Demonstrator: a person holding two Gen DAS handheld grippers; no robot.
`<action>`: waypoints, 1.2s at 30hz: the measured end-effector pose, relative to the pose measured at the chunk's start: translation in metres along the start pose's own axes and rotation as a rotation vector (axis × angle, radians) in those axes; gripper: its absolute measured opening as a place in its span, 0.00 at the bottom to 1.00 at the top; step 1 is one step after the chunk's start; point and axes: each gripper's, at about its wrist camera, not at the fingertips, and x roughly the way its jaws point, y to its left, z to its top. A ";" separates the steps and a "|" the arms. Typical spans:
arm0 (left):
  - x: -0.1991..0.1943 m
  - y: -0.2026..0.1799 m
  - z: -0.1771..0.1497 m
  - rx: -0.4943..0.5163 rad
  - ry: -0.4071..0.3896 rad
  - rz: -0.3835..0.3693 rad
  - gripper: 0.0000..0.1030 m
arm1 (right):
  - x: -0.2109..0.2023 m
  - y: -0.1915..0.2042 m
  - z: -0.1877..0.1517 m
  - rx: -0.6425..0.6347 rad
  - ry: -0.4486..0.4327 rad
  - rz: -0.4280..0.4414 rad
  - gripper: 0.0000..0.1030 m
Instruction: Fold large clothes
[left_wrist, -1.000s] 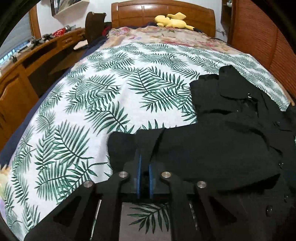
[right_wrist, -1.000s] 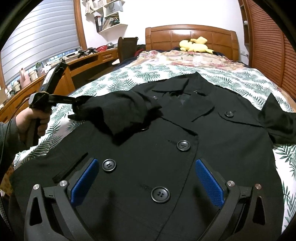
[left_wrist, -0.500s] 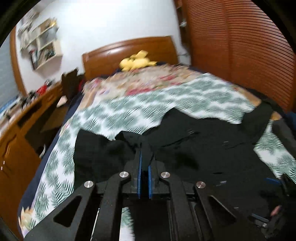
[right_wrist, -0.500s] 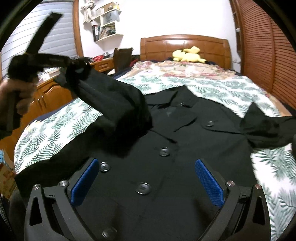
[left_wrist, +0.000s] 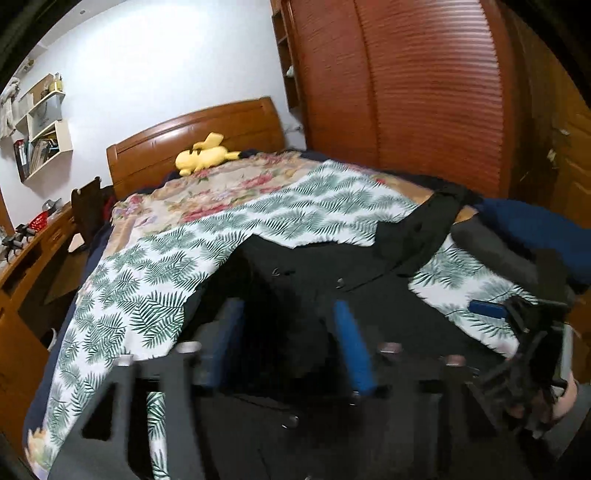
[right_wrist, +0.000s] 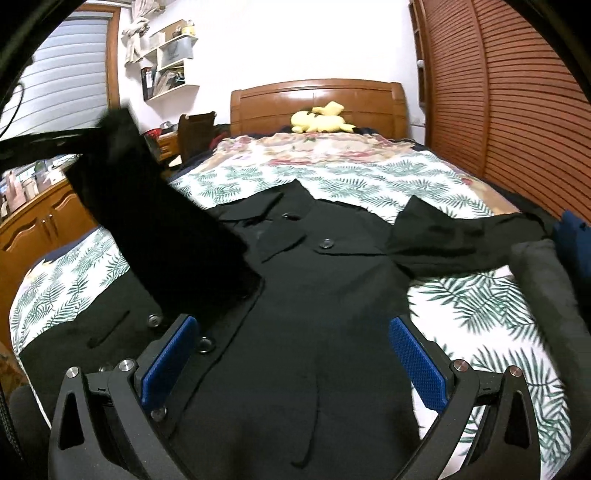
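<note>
A black double-breasted coat (right_wrist: 314, 295) lies front up on the fern-print bed cover (right_wrist: 369, 177). Its left sleeve (right_wrist: 159, 229) hangs in the air over the coat's chest, its cuff still up by my left gripper at the view's left edge. In the left wrist view my left gripper (left_wrist: 288, 343) is blurred with its blue pads apart, black fabric (left_wrist: 291, 332) between them. The right sleeve (right_wrist: 461, 240) lies spread out to the right. My right gripper (right_wrist: 295, 365) is open and empty over the coat's lower front.
A yellow plush toy (right_wrist: 321, 118) lies by the wooden headboard (right_wrist: 317, 99). A wooden desk and cabinets (right_wrist: 40, 221) run along the left. A slatted wardrobe (right_wrist: 517, 92) stands at the right. Grey and blue folded clothes (right_wrist: 546, 280) sit at the bed's right edge.
My left gripper lifted the left sleeve up and carried it right over the coat, then its pads parted. My right gripper stayed open over the coat's lower front.
</note>
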 end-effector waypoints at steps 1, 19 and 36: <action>-0.008 -0.001 -0.003 -0.002 -0.018 -0.009 0.71 | -0.002 0.001 0.000 0.000 -0.002 -0.003 1.00; -0.049 0.062 -0.111 -0.168 0.020 0.066 0.74 | 0.012 0.064 0.016 -0.075 0.030 0.115 0.97; -0.081 0.136 -0.204 -0.317 0.060 0.128 0.74 | 0.132 0.193 0.035 -0.369 0.198 0.269 0.69</action>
